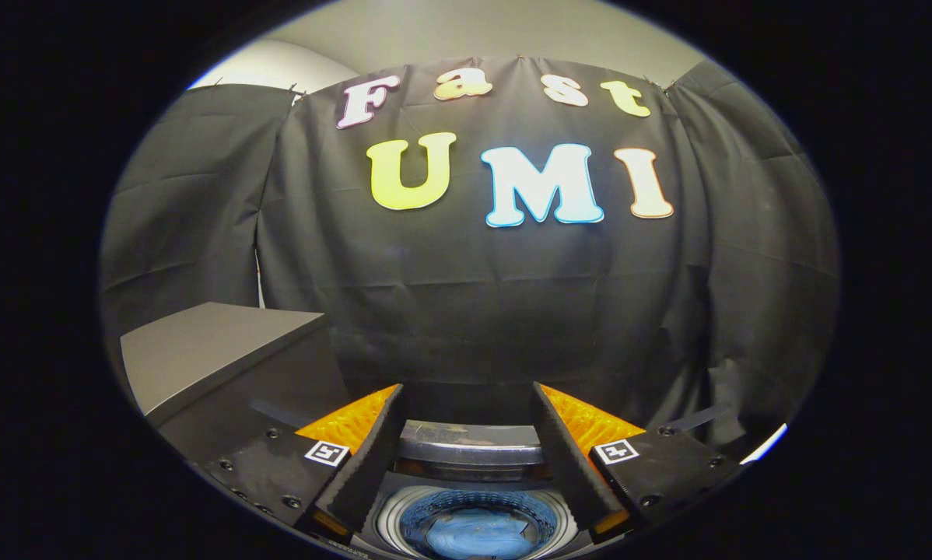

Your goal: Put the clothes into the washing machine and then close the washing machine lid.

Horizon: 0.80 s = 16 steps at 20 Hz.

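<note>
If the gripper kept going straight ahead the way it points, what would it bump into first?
Probably the black cloth wall. The gripper is open and holds nothing; the washing machine with blue clothes lies below its fingers, likely under that line, though depth is unclear.

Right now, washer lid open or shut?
Open. The washing machine drum mouth is exposed below the open, empty gripper, with blue clothes lying inside. The raised lid stands behind the opening.
</note>
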{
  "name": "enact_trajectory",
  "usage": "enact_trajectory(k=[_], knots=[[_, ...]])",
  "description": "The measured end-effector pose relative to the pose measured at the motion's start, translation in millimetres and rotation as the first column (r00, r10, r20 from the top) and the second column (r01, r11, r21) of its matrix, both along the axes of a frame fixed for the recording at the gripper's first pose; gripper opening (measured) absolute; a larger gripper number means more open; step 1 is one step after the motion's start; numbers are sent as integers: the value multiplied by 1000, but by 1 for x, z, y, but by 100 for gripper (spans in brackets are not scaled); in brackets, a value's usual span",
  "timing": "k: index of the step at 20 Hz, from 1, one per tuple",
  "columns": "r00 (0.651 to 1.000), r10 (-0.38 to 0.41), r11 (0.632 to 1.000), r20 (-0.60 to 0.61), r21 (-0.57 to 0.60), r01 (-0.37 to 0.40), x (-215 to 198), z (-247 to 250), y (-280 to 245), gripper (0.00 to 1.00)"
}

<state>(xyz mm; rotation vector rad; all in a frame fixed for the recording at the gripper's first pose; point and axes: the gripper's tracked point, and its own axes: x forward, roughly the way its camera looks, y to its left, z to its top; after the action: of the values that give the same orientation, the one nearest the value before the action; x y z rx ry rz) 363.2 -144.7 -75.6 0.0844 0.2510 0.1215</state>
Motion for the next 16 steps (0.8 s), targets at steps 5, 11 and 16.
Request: enact_trajectory(k=[5, 11, 16], knots=[[1000, 5, 1000, 24, -2, -5, -13, -5, 1, 99], [999, 22, 1000, 46, 0, -22, -39, -23, 3, 100], [998, 2, 1000, -60, -23, -3, -85, -103, -5, 100]])
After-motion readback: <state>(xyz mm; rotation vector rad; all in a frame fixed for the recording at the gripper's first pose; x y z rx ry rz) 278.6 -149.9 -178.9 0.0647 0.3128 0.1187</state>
